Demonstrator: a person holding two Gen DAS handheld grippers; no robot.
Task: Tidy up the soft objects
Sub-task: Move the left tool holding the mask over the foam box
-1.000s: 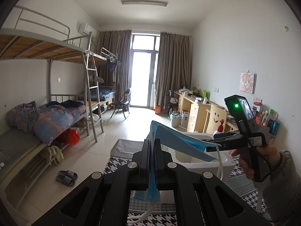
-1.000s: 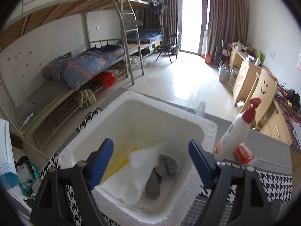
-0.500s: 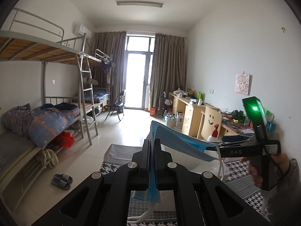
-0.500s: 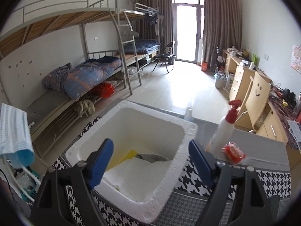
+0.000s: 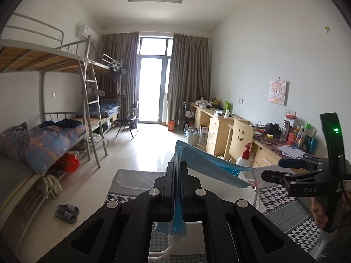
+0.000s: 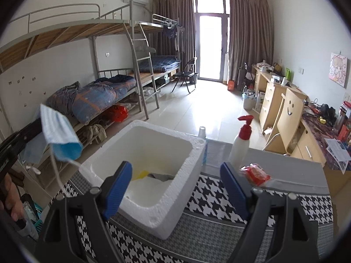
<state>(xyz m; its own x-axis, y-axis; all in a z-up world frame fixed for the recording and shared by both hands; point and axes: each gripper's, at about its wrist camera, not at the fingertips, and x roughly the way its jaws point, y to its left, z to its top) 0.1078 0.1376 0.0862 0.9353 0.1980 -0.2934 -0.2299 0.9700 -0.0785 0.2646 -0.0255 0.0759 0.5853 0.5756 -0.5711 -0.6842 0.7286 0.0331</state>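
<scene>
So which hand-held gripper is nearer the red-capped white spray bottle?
Right. The right hand-held gripper sits open just short of the red-capped white spray bottle; the left hand-held gripper holds off beyond the foam box.

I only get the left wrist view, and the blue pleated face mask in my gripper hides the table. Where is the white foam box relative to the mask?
Observer: In the right wrist view, the white foam box sits open on the black-and-white houndstooth mat. The blue pleated face mask hangs beside its left rim, not over the opening.
Operator: What's inside it?
Observer: A white sheet, something yellow and a grey cloth lie at the bottom.
Operator: Is the other gripper free?
Observer: Yes, the right gripper is open, with nothing between its blue pads.
</scene>
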